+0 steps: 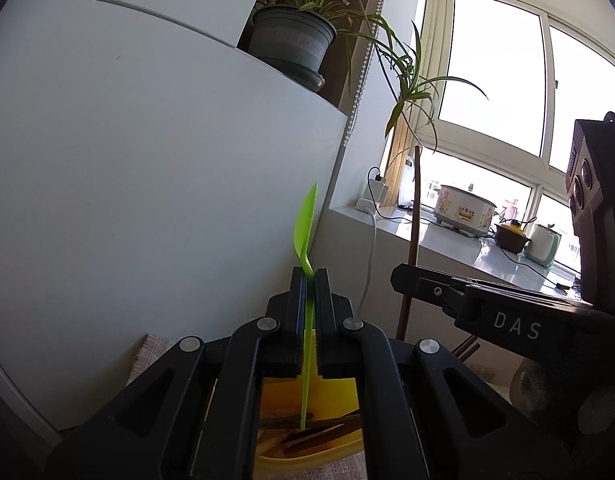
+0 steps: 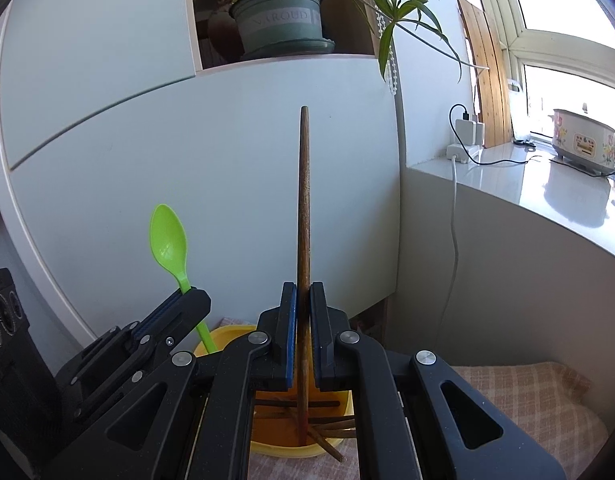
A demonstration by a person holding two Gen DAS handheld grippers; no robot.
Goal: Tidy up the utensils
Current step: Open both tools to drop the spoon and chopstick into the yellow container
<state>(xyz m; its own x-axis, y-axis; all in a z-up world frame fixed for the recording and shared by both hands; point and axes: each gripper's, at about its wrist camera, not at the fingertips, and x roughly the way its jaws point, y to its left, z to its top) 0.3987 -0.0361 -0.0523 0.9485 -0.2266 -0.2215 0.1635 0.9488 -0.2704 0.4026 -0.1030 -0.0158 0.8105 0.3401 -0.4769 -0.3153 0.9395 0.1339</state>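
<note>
1. Left wrist view: the left gripper has its fingers clamped tight on the stem of a green plastic spoon. The spoon stands upright and shows edge-on, its bowl above the fingers and its handle tip down in a yellow bowl.
2. This view alone shows the letters "DAS" on the side of the right gripper, which enters from the right and grips a brown chopstick. It also shows a brown lidded pot and a pale green kettle on the window ledge.
3. Loose brown chopsticks lie in the yellow bowl.
4. Right wrist view: the right gripper has its fingers closed on the brown chopstick, which stands upright with its lower end in the yellow bowl among the other chopsticks.
5. Here the green spoon shows the hollow of its bowl, held in the left gripper over the bowl's left rim.
6. A checked cloth covers the desk under the bowl.
7. The grey-green plant pot carries a band reading roughly "V.AROUD". A flowered rice cooker has a label too small to read.
</note>
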